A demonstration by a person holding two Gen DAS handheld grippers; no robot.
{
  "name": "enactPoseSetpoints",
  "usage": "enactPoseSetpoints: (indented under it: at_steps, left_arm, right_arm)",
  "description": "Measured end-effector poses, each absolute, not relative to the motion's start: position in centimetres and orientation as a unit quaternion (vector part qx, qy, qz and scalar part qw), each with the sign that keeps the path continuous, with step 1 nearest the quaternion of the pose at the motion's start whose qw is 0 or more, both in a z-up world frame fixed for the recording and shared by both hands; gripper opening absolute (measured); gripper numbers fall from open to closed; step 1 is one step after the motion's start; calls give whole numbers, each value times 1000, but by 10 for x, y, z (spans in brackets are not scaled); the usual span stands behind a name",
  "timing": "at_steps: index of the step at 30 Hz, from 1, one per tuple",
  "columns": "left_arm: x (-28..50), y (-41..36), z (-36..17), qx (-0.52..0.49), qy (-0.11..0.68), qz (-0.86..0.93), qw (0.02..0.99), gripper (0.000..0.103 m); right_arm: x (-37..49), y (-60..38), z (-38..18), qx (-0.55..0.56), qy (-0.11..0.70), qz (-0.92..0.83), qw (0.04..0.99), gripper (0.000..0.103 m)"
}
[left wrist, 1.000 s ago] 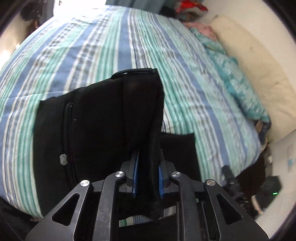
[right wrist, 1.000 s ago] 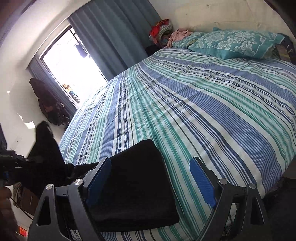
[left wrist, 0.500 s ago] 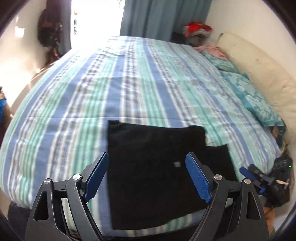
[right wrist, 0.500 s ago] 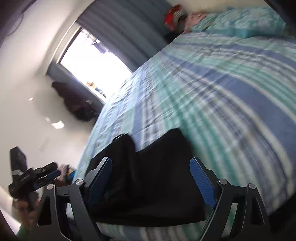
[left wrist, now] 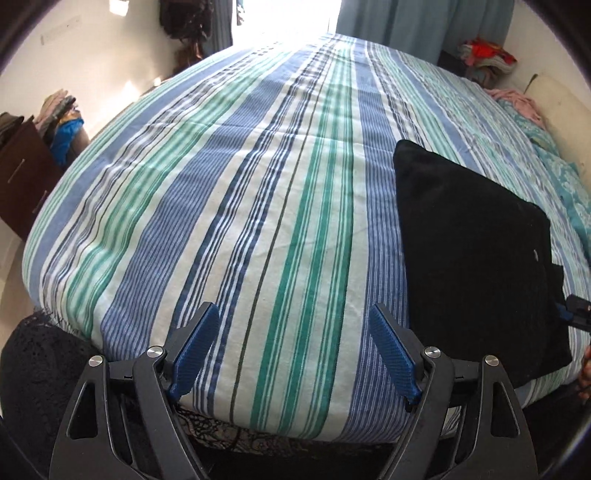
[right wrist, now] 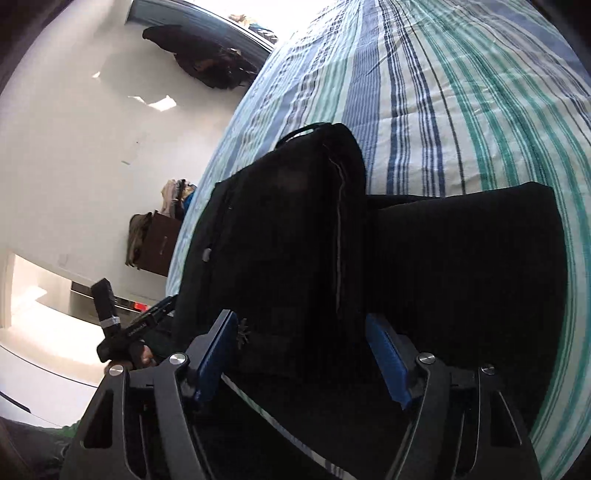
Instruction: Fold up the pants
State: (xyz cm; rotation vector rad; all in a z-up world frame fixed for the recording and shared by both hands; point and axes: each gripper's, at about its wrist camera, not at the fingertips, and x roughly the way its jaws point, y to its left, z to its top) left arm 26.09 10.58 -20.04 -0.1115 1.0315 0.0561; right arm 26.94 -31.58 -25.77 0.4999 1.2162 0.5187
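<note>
The black pants (left wrist: pixel 476 258) lie folded on the striped bed (left wrist: pixel 258 184). The left gripper (left wrist: pixel 295 354) hangs spread and empty; the right gripper (right wrist: pixel 303 358), also spread, straddles a raised fold and should pinch every layer squarely.

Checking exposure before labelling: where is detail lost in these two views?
Left wrist view: the window is blown out white, the striped bedspread sharp. Right wrist view: the black pants are nearly featureless dark, the wall bright.
</note>
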Motion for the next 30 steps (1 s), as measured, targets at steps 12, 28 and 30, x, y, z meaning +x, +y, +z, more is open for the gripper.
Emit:
enactPoseSetpoints:
  at_steps: [12,28,30]
  left_arm:
    - [267,109,-211,-63,507,34,859,85]
    - [267,105,-221,-66,523,33,849,85]
    - [267,110,-219,-73,521,38,849,85]
  right_arm:
    - [284,-310,-265,223,571,295,733,69]
    - [305,-270,-281,238,601,288,707,33]
    - [301,-271,-268,249,582,289,718,19]
